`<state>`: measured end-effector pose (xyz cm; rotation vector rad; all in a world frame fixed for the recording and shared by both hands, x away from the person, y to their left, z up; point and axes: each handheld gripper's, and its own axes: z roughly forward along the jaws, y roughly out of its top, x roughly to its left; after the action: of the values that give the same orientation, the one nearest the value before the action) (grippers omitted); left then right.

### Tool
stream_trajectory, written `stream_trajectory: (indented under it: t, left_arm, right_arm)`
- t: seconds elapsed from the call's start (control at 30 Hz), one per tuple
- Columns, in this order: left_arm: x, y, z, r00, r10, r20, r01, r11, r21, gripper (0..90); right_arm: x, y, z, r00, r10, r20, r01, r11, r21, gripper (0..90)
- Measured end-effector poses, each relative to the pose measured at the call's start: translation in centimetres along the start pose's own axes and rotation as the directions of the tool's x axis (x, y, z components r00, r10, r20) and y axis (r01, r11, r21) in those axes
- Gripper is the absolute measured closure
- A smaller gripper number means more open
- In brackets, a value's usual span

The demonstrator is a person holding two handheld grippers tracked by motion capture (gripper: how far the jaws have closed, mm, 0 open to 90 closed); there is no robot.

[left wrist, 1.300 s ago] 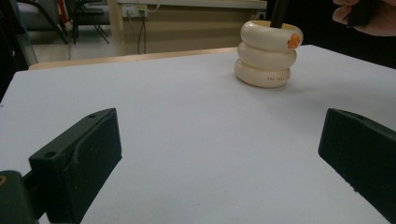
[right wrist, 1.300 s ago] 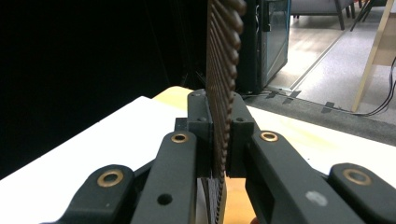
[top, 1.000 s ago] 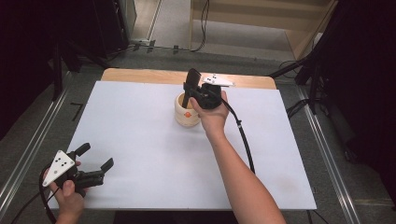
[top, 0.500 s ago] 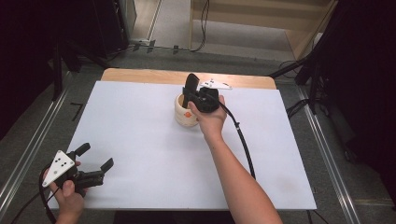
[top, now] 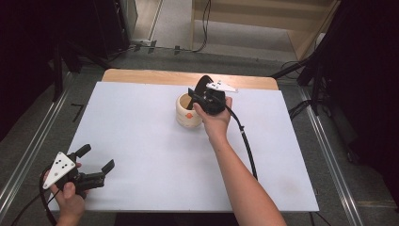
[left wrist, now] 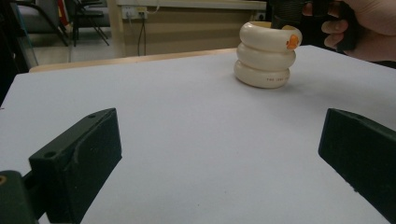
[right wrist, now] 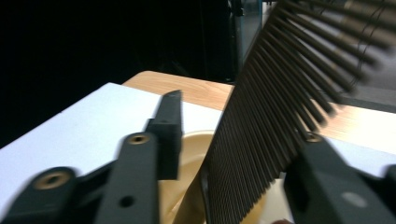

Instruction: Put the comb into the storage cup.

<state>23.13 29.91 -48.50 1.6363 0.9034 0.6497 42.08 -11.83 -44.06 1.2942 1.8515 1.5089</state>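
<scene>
My right gripper (top: 200, 96) has just been opening, its fingers released around the comb (right wrist: 275, 116) standing in the cream cup (top: 187, 112). My left gripper (top: 96, 162) rests released on the surface (top: 141, 141).

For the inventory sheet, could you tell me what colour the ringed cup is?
The cup is cream, with a small orange mark near its rim; clearest in the left gripper view.

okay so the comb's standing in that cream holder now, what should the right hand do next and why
Probably lift the right gripper straight up and away. Its jaws have just been opening: in the right gripper view the black comb stands between them with a gap to the left finger, its lower end inside the cream holder. Pulling out sideways could catch the teeth and tip the holder.
</scene>
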Motion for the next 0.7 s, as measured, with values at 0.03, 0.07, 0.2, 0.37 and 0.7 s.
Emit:
stream_trajectory:
  t: [0.03, 0.07, 0.2, 0.37, 0.7]
  left_arm:
    - [0.0, 0.0, 0.0, 1.0, 0.0, 0.0, 0.0, 1.0, 0.0, 0.0]
    - [0.0, 0.0, 0.0, 1.0, 0.001, 0.0, -0.001, 1.0, 0.0, 0.0]
    - [0.0, 0.0, 0.0, 1.0, 0.001, 0.0, -0.001, 1.0, 0.0, 0.0]
    - [0.0, 0.0, 0.0, 1.0, 0.0, 0.0, 0.0, 1.0, -0.002, 0.0]
    - [-0.1, 0.0, 0.0, 1.0, 0.0, 0.0, 0.0, 1.0, -0.002, 0.0]
  right_arm:
    - [-0.1, 0.0, -0.1, 1.0, 0.001, 0.004, -0.001, 1.0, 0.001, 49.1]
    - [-0.2, 0.1, -0.2, 0.9999, -0.003, 0.012, 0.003, 1.0, 0.006, 47.1]
    - [-0.4, 0.3, -0.6, 0.9995, -0.014, 0.028, 0.014, 1.0, 0.027, 39.6]
    - [-0.6, 0.2, -1.1, 0.998, -0.035, 0.052, 0.033, 0.999, 0.039, 28.6]
    - [-1.6, 0.2, -2.6, 0.9996, -0.024, 0.015, 0.024, 1.0, 0.005, 8.3]
